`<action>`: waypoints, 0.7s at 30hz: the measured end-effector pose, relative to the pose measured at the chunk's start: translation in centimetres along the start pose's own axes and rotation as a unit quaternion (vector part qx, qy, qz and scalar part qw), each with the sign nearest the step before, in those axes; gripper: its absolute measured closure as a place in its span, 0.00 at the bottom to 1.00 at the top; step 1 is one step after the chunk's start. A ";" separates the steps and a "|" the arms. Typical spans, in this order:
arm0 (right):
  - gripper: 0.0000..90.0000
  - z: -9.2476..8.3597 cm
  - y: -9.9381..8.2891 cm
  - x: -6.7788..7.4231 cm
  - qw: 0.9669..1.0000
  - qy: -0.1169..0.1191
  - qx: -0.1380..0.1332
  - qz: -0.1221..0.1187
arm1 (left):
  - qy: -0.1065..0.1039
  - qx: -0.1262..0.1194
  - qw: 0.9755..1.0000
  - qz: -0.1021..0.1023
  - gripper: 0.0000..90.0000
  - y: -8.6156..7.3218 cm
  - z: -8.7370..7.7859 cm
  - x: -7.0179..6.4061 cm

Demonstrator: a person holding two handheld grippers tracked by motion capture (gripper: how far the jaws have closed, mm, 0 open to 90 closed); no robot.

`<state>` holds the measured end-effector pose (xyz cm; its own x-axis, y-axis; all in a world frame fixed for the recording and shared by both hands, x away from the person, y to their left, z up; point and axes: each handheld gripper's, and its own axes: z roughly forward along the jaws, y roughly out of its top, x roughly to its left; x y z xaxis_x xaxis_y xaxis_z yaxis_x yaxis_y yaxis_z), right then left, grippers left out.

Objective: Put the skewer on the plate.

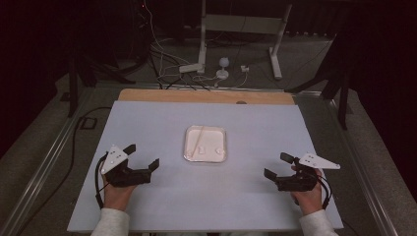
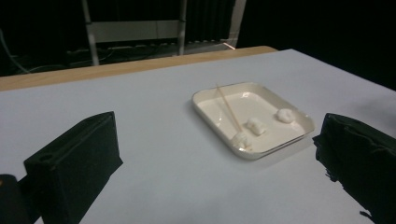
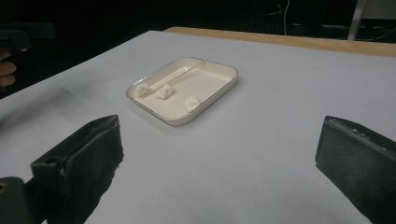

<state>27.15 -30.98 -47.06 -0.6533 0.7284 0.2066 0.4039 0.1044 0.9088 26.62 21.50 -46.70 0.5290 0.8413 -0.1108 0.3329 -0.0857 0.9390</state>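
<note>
We have the left hand-held gripper [image 1: 144,156] and right hand-held gripper [image 1: 276,164] both released, jaws spread wide, nothing between them. Each sits low over the pale surface [image 1: 147,123] near its front edge, well apart from each other. The white tray [image 1: 205,130] lies mid-surface between them, farther out. In it we see a thin wooden skewer [image 2: 228,109] lying diagonally, one end on the rim, the other at a small white piece [image 2: 240,138]. Two more white pieces [image 2: 256,126] sit beside it, apart.
</note>
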 end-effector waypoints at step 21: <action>0.00 -0.2 -0.1 0.3 1.000 -0.020 -0.005 -0.013 | 0.028 -0.018 0.999 -0.011 0.01 -0.5 -2.0 1.0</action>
<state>26.80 -30.93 -47.07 -0.6370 0.7521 0.1688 0.3806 0.1164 0.9174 25.46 23.45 -46.67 0.4777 0.8711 -0.1143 0.3152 -0.0485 0.9478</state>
